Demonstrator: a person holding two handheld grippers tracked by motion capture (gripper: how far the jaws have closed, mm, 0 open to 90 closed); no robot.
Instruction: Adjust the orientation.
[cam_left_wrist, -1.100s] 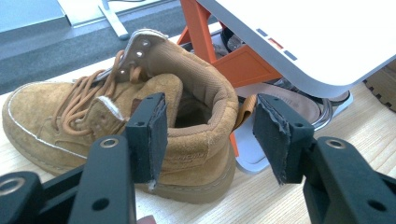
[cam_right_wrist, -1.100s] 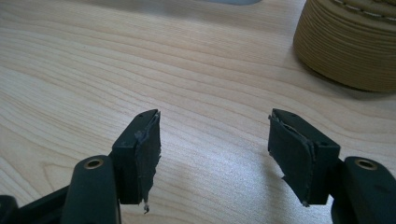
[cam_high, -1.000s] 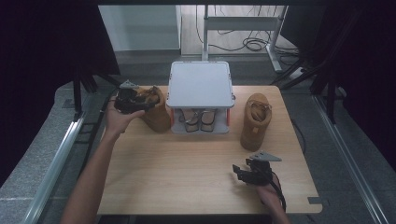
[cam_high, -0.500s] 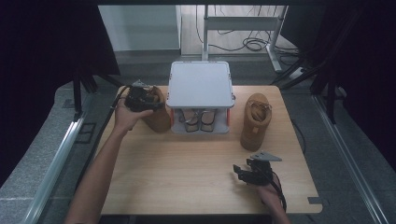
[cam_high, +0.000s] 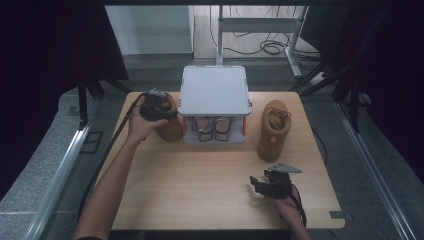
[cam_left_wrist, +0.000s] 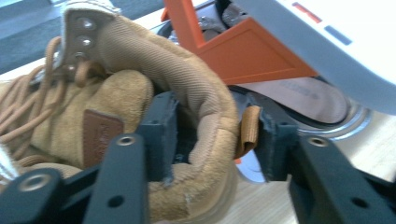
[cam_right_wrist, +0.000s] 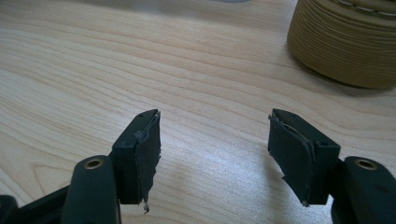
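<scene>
A tan lace-up boot (cam_high: 171, 129) stands left of a shoe rack (cam_high: 215, 92) that has a white top. My left gripper (cam_high: 155, 107) is down on the boot's heel end. In the left gripper view its jaws (cam_left_wrist: 212, 135) straddle the boot's padded collar (cam_left_wrist: 205, 98), one pad inside the boot and one outside by the orange heel tab (cam_left_wrist: 250, 130). The jaws have just been closing on the collar, which is not squeezed. A second tan boot (cam_high: 272, 130) stands right of the rack. My right gripper (cam_high: 260, 186) rests open on the table near the front right, holding nothing (cam_right_wrist: 215, 121).
The rack's orange frame (cam_left_wrist: 252, 56) and a shoe sole (cam_left_wrist: 303, 95) on its lower shelf lie just beyond the left boot. Shoes (cam_high: 212, 131) fill the lower shelf. The wooden table (cam_high: 200, 190) has dark floor and metal rails on both sides. The second boot's ribbed sole (cam_right_wrist: 345, 42) is ahead of the right gripper.
My left hand has moved right toward the rack and sunk onto the left boot's heel. The right hand and both boots have stayed where they were.
</scene>
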